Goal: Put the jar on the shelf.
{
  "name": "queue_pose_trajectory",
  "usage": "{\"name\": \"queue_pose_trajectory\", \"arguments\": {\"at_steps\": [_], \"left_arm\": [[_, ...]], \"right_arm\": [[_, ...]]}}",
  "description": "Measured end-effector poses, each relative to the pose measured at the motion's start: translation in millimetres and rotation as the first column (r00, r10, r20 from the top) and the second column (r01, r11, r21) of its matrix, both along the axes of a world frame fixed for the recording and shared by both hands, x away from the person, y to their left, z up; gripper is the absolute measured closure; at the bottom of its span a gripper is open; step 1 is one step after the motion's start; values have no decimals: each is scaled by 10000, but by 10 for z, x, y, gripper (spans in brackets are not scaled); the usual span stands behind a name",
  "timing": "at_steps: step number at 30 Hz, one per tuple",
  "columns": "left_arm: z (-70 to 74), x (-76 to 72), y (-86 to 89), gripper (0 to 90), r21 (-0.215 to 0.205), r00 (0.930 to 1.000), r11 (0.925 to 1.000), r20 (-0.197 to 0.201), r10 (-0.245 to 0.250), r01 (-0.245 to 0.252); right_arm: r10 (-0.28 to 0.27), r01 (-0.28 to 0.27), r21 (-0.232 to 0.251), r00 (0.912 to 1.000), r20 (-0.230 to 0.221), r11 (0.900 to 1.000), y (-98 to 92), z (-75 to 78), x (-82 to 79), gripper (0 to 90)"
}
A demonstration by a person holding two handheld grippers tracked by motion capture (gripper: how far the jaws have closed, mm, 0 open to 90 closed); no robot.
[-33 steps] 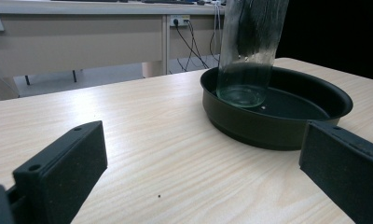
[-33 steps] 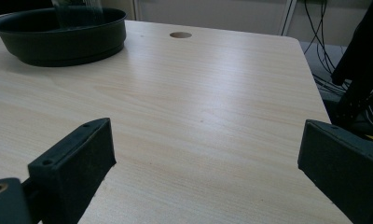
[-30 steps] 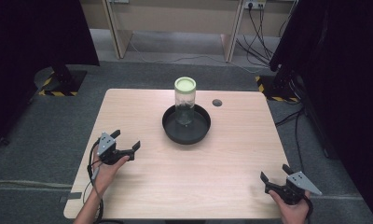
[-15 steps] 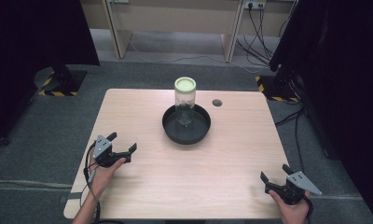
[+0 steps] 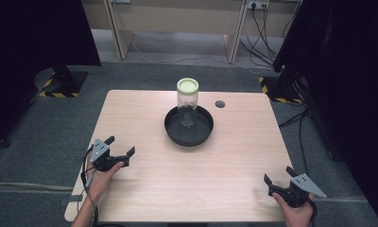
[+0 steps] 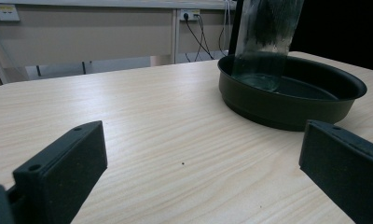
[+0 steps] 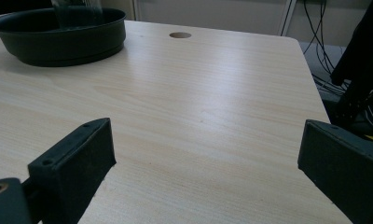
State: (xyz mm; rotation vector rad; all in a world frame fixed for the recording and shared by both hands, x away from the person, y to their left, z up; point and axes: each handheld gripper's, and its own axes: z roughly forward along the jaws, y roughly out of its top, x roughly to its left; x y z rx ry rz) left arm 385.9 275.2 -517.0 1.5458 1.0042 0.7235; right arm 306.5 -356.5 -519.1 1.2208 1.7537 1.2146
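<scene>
left gripper [image 5: 120, 145] jaws spread | right gripper [image 5: 278, 174] jaws spread | jar [image 5: 187, 102] in pan [image 5: 172, 132], well beyond both

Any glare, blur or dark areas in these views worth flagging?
High view: even light on the table, sides very dark. Left gripper view: the near claw is soft, the clear jar streaked with reflections. Right gripper view: sheen on the tabletop, black pan slightly soft.

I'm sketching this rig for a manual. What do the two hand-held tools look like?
Both are black. The left tool and the right tool each end in two blocky black jaws with small holes near the tips, and each carries a grey three-cornered plate on top. A dark cable trails from the left one along the forearm. No sleeves show on the forearms.
</scene>
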Motion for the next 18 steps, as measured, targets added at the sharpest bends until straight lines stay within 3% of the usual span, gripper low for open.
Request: {"name": "queue_pose_trajectory", "arguments": {"at_steps": [18], "left_arm": [[-42, -53, 140, 0, 62, 9995, 9995, -118, 306, -305]], "right_arm": [[-21, 21, 18, 10000, 3, 10000, -2, 0, 0, 39]]}}
